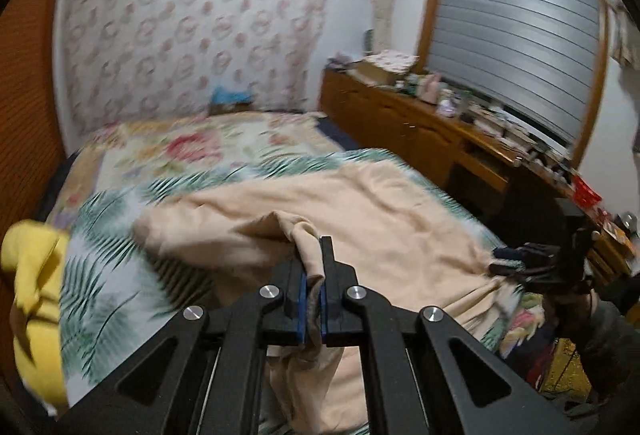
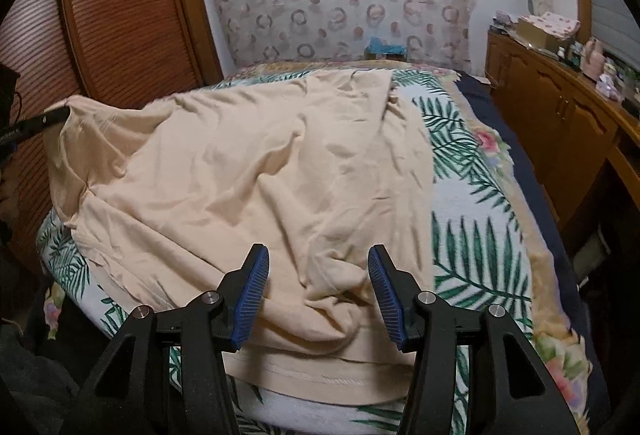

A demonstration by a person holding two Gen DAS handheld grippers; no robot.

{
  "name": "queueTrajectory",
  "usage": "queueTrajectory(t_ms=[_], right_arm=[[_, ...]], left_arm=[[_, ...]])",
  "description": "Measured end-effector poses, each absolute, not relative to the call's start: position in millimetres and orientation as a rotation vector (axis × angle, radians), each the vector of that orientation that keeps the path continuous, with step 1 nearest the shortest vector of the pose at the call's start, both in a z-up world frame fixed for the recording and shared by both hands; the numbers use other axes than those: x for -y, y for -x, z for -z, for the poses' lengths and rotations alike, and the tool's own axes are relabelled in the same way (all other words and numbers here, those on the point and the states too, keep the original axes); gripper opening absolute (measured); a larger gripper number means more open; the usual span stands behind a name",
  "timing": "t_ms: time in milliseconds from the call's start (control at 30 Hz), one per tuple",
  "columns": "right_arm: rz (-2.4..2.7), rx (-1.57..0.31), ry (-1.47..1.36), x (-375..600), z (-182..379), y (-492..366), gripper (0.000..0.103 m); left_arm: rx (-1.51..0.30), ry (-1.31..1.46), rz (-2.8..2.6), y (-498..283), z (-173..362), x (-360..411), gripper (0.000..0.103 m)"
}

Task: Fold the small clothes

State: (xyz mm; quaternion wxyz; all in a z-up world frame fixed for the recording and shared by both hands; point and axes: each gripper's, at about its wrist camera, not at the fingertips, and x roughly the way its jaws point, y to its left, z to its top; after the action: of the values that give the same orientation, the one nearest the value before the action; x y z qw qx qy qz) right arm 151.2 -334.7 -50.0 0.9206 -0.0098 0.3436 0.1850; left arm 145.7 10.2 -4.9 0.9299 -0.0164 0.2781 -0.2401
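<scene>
A peach-coloured garment [image 2: 240, 171] lies spread and wrinkled on a bed with a palm-leaf cover [image 2: 472, 235]. My left gripper [image 1: 314, 267] is shut on a bunched edge of the garment [image 1: 360, 215] and lifts it off the bed; the same gripper shows at the left edge of the right wrist view [image 2: 36, 123], holding a raised corner. My right gripper [image 2: 318, 275] is open, its blue pads [image 2: 252, 295] on either side of a fold near the garment's hem. It also shows at the right in the left wrist view [image 1: 536, 263].
A yellow garment [image 1: 32, 295] lies at the bed's left edge. A long wooden cabinet [image 1: 420, 123] crowded with small items runs along the right side under a shuttered window. A wooden louvred door [image 2: 120, 7] stands to the left. More clothes [image 1: 524, 319] lie by the bed.
</scene>
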Motion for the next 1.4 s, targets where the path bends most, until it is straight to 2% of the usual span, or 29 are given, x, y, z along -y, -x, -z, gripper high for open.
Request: queueTrajectory(t_ms=[700,833,1033,1100,1133,1200,1267,1333,1367,1400], right_arm=[[-0.367,-0.622,-0.052,376,39,-122,0.054],[-0.366,-0.613,-0.059,384,38,-119,0.054],[-0.365,-0.617,-0.056,392,39,-115,0.054],[-0.363,-0.621,-0.055,394,39,-115,0.054],[-0.360,-0.624,-0.057,394,40,-116,0.054],[-0.357,-0.627,-0.060,395,39,-117,0.054],[-0.355,-0.626,-0.061,395,38,-118,0.054],[-0.357,-0.623,-0.058,394,35,-119,0.054],[-0.360,-0.622,-0.055,394,35,-120,0.054],[-0.361,-0.621,-0.051,392,33,-121,0.054]], left_arm=[[-0.508,-0.103,0.774,-162,-65,145,0.005],[-0.534,-0.119,0.799,-166,-61,163,0.005],[-0.619,-0.146,0.775,-175,-28,171,0.006],[-0.631,-0.144,0.773,-173,-24,167,0.018],[-0.626,-0.142,0.774,-171,-22,164,0.021],[-0.621,-0.136,0.772,-168,-21,157,0.042],[-0.626,-0.122,0.763,-167,-18,147,0.046],[-0.633,-0.116,0.745,-166,-12,134,0.061],[-0.636,-0.116,0.730,-166,-8,128,0.071],[-0.638,-0.121,0.708,-166,-1,119,0.075]])
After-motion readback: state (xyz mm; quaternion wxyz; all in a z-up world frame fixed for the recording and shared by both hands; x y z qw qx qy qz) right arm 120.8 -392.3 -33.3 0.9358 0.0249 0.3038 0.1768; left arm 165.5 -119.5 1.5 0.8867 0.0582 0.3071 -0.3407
